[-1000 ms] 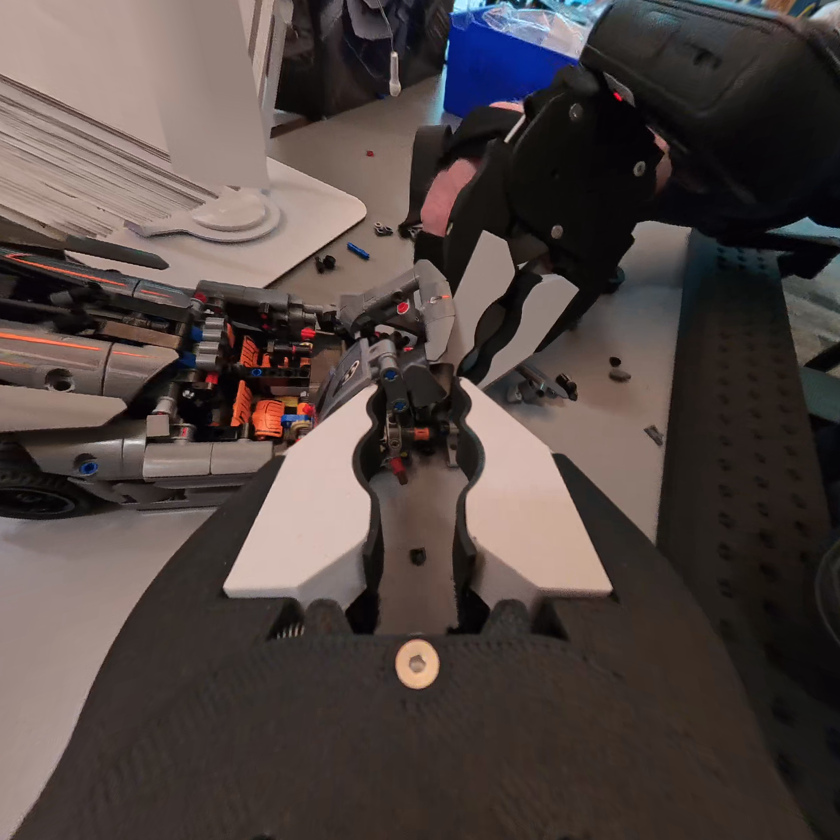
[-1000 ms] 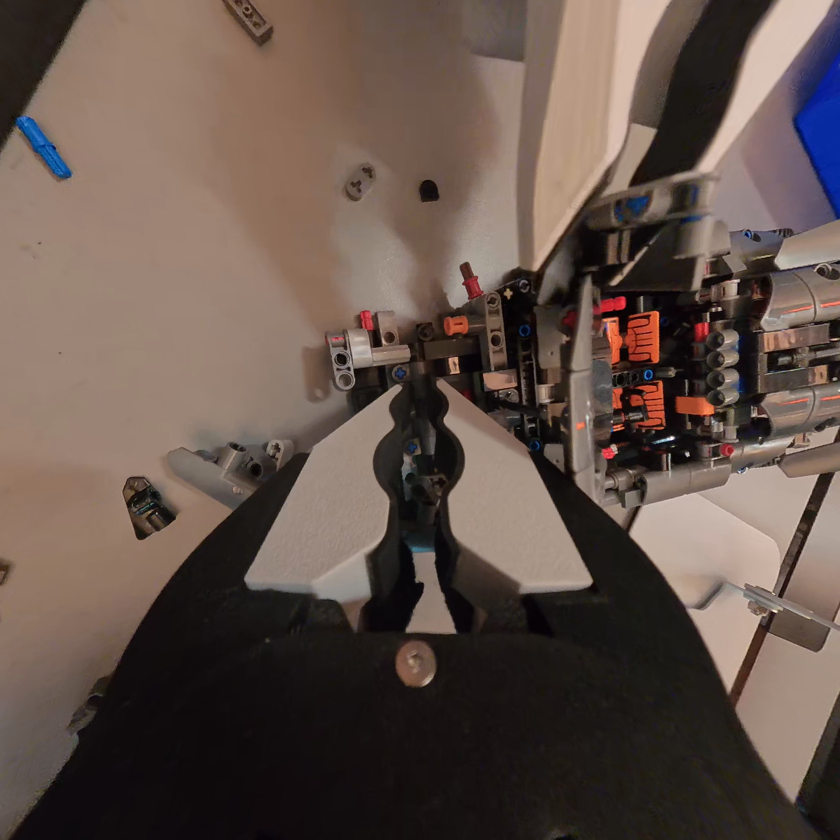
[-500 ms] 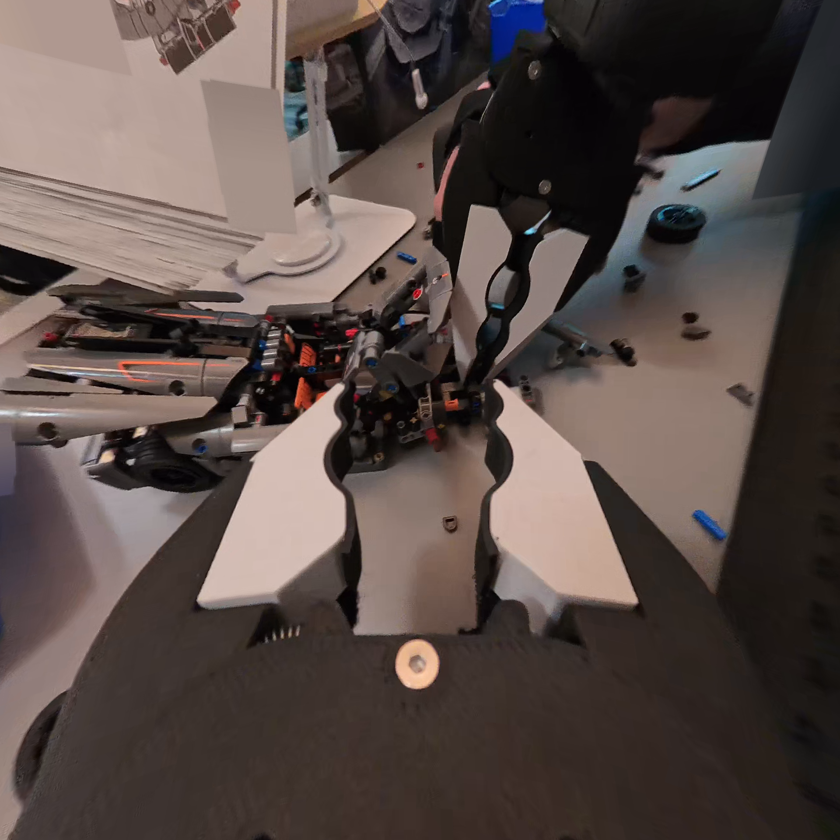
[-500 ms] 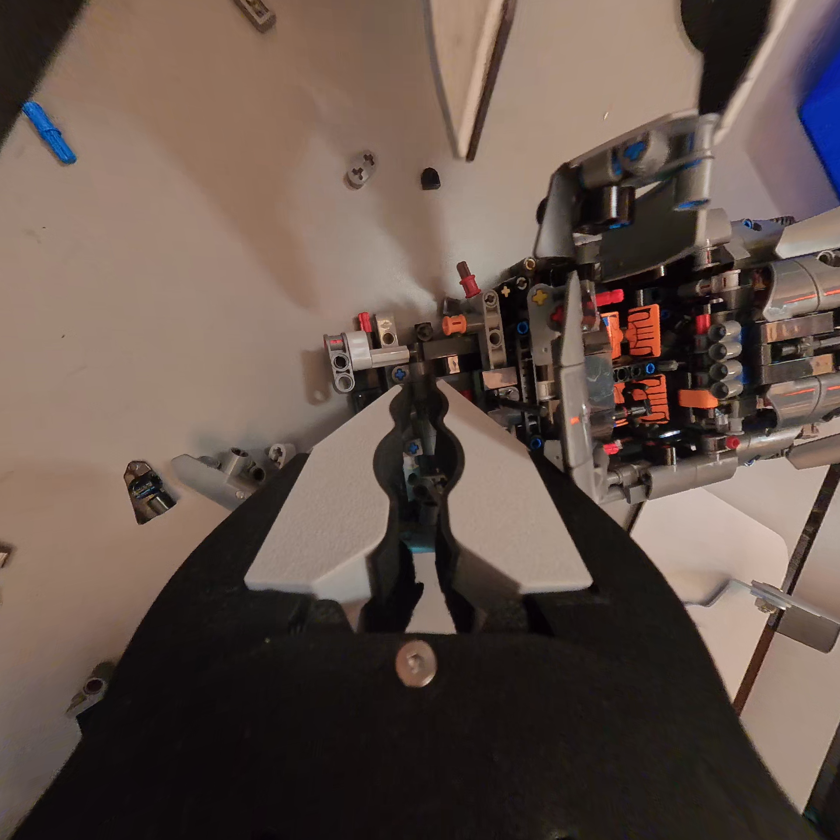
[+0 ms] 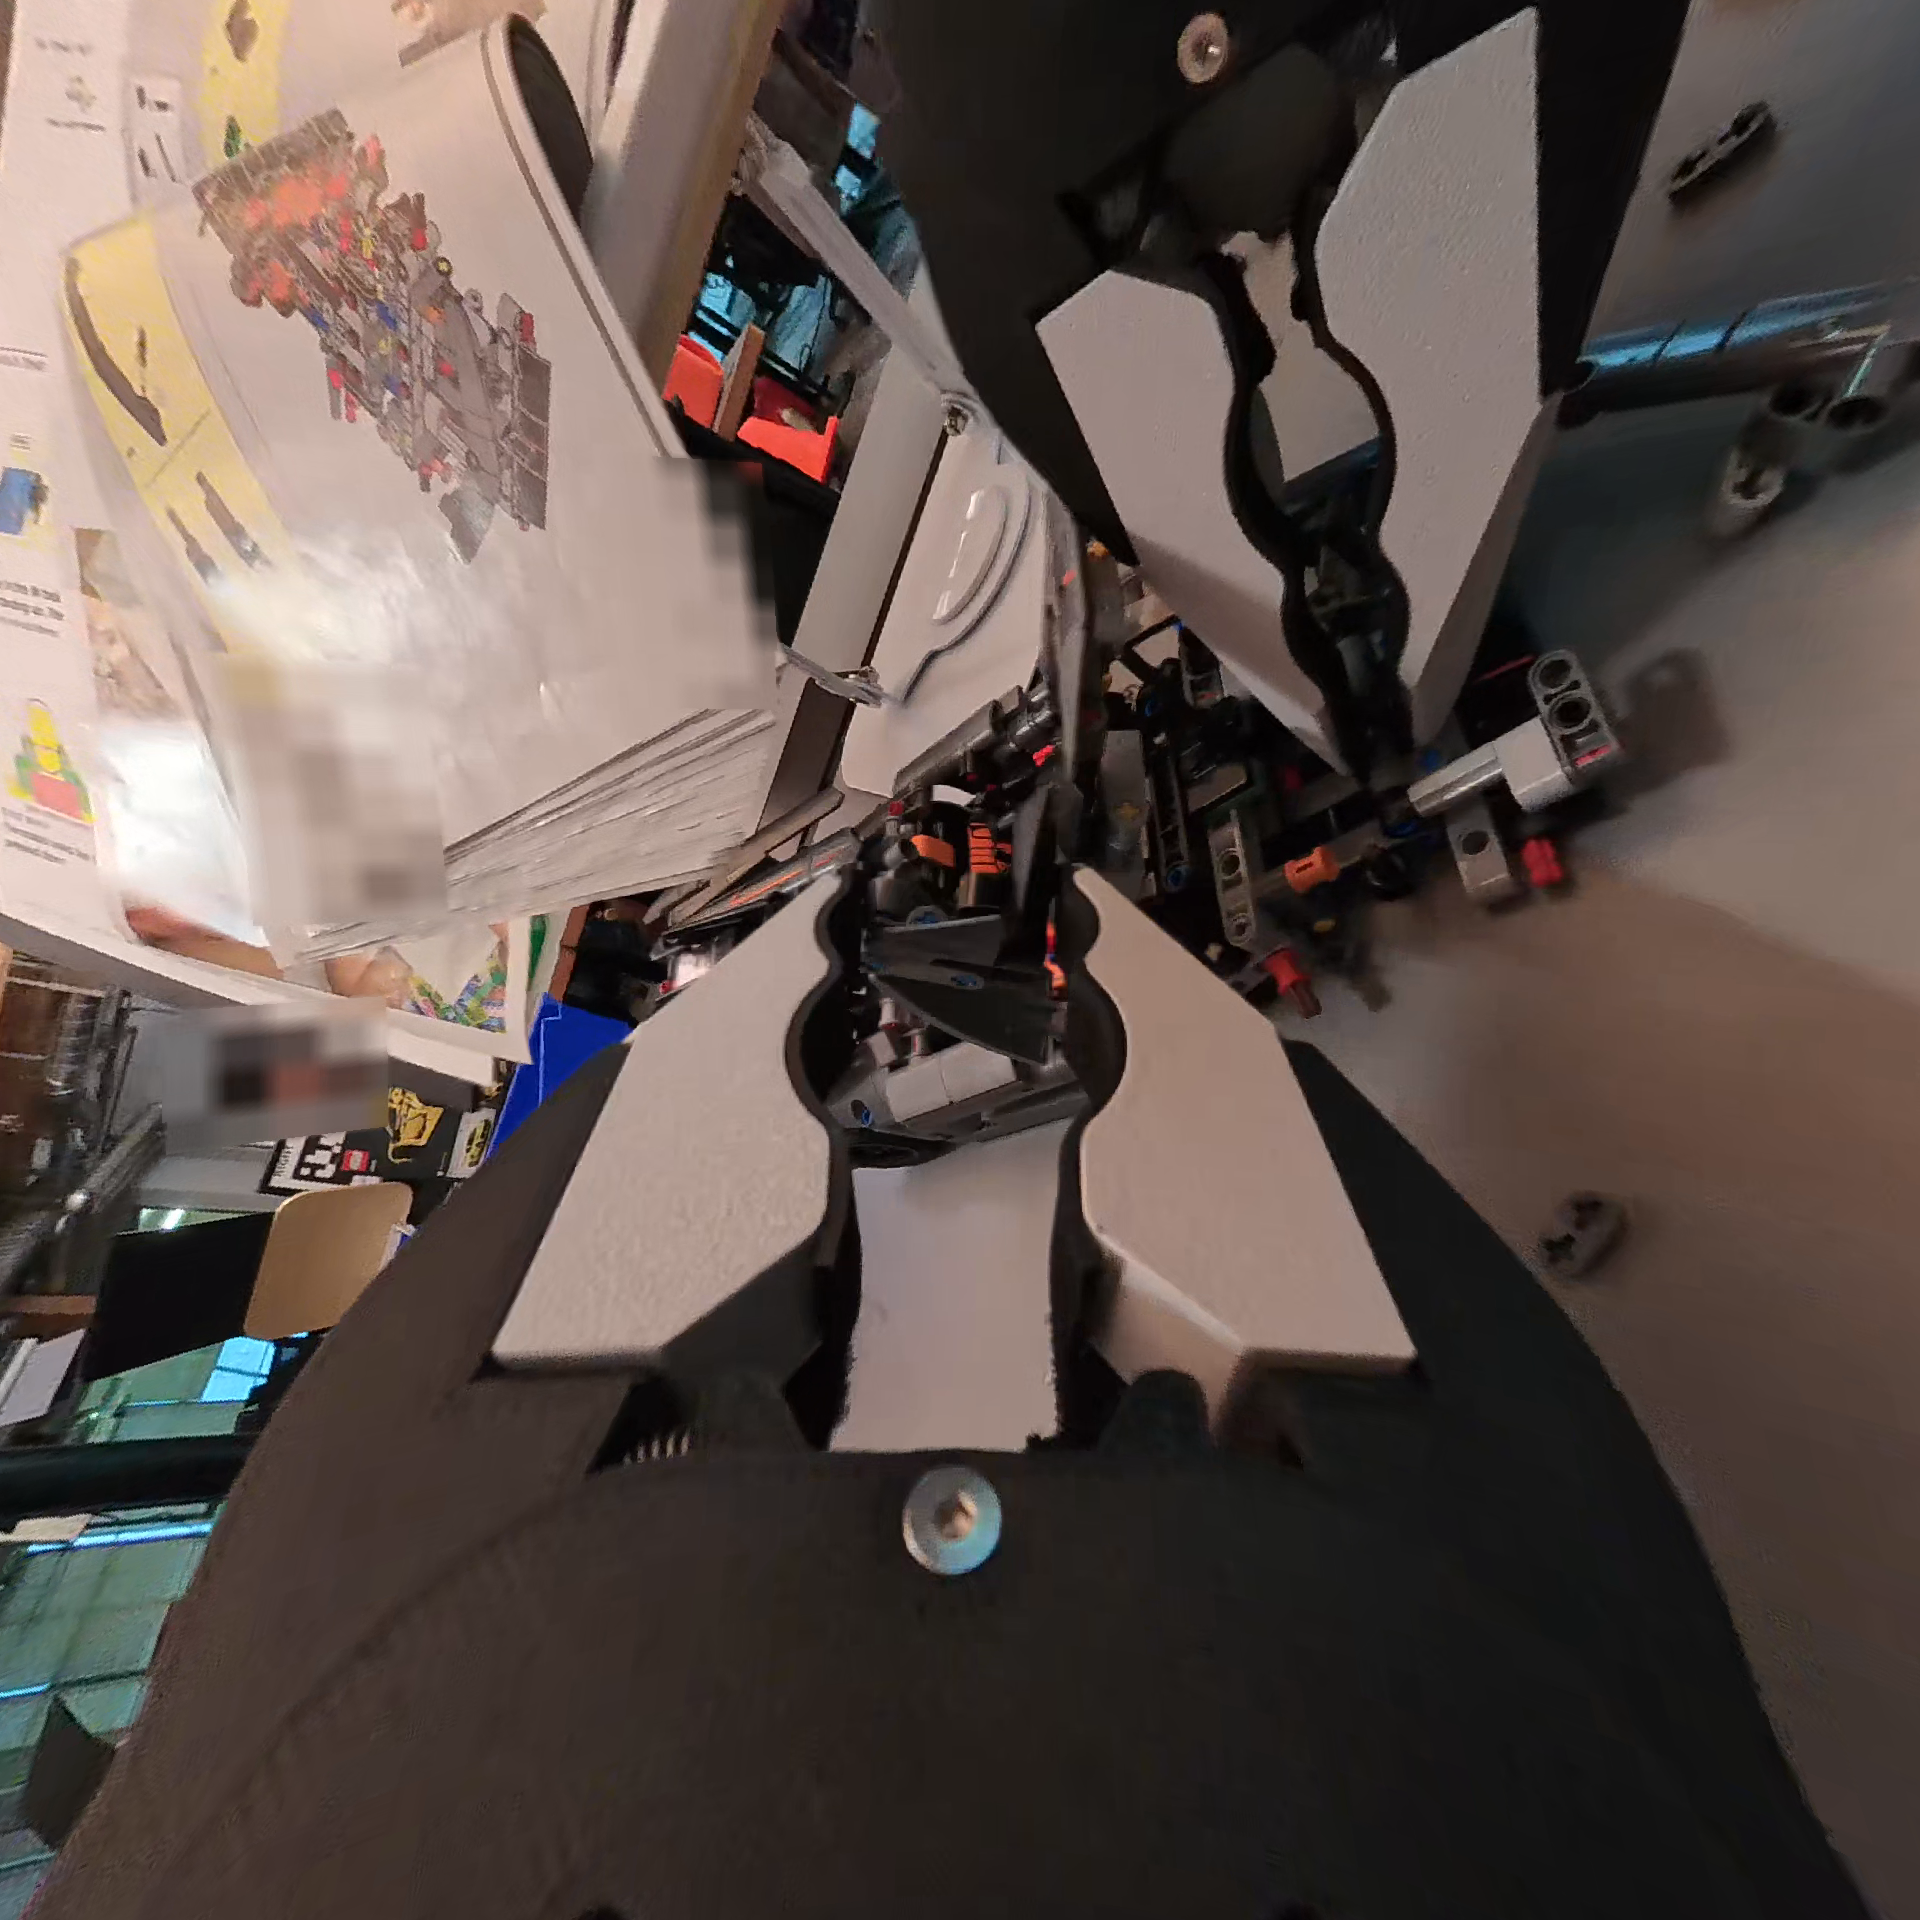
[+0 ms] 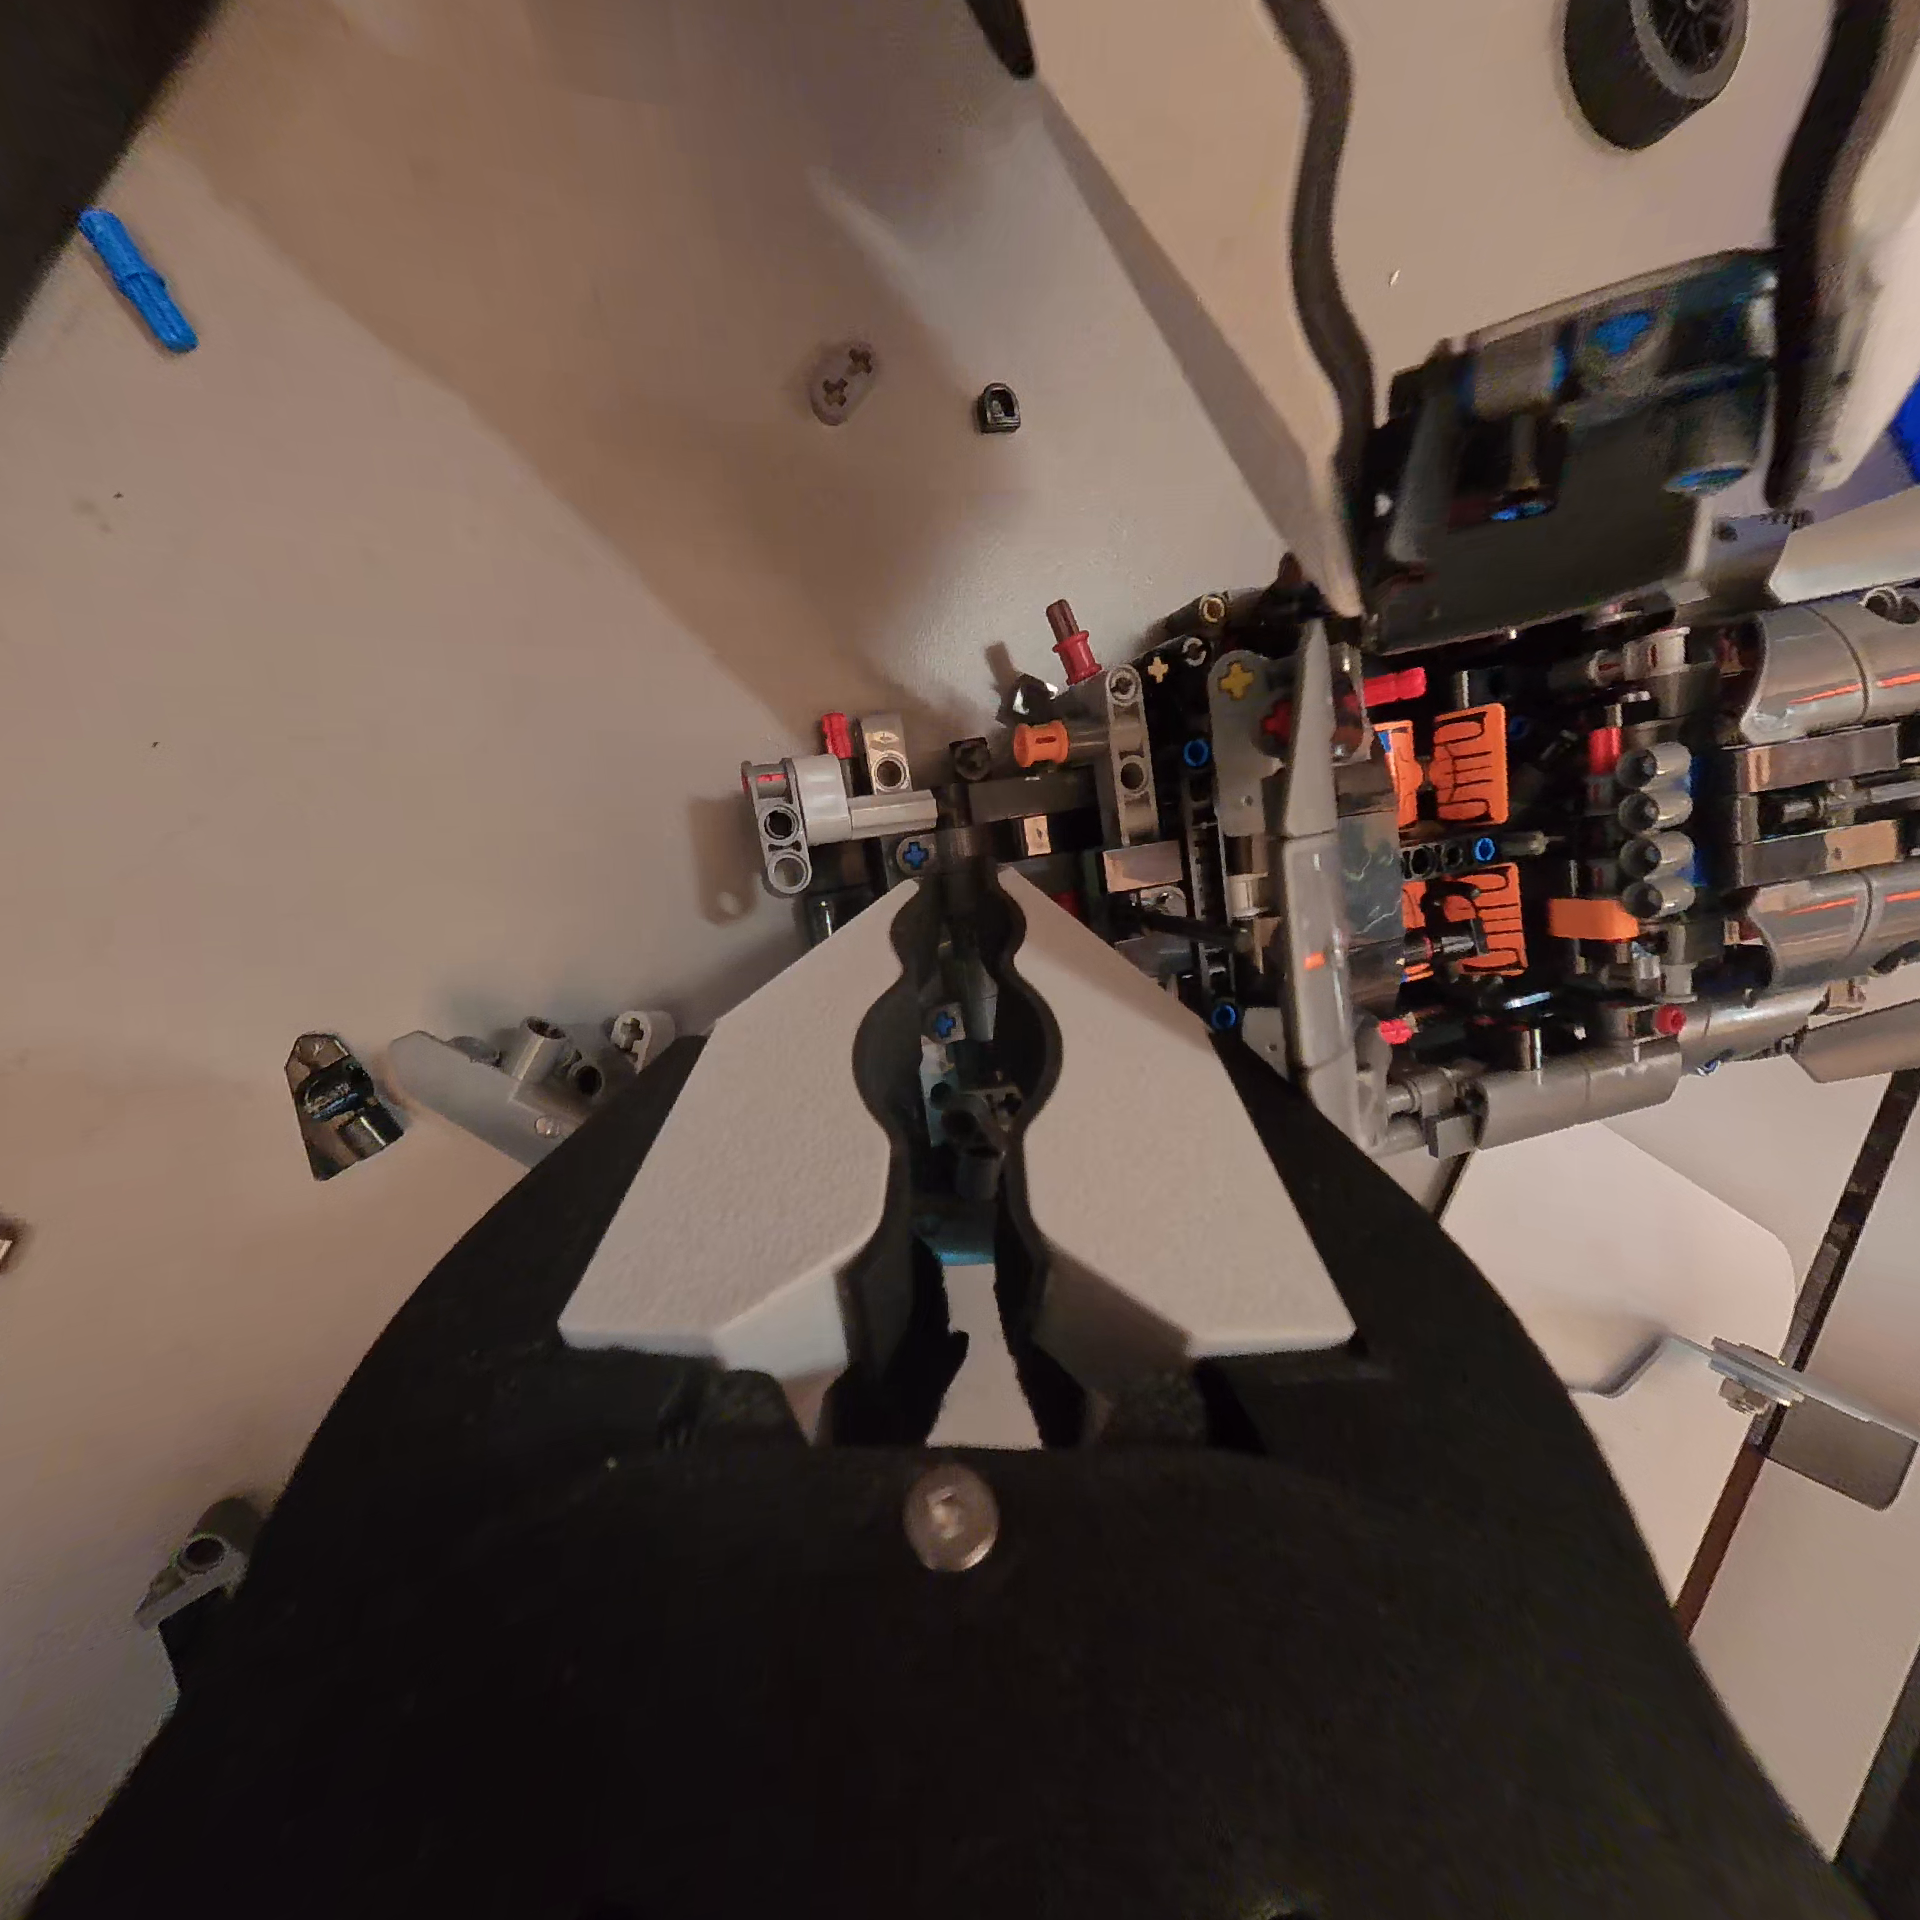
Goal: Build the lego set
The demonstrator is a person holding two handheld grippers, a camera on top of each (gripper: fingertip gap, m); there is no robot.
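Since before, left gripper rolled and clamped the grey panel at the car on the table. Right gripper, clenched, pinches the front frame. Probably next: press the panel down, aligned.

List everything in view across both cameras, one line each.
Lego car: one, grey and black with orange parts, on the table, half built.
Instruction booklet: one, white with colour pictures, propped on a stand left of the car.
Wheel: one, black, loose at the table's far edge.
Blue pin: one, loose, far left.
Loose small parts: several, grey and black, scattered left of the car.
Table: one, white.
Right gripper: shut on a dark bar at the car's end.
Left gripper: jaws around the car's grey panel; grip unclear.
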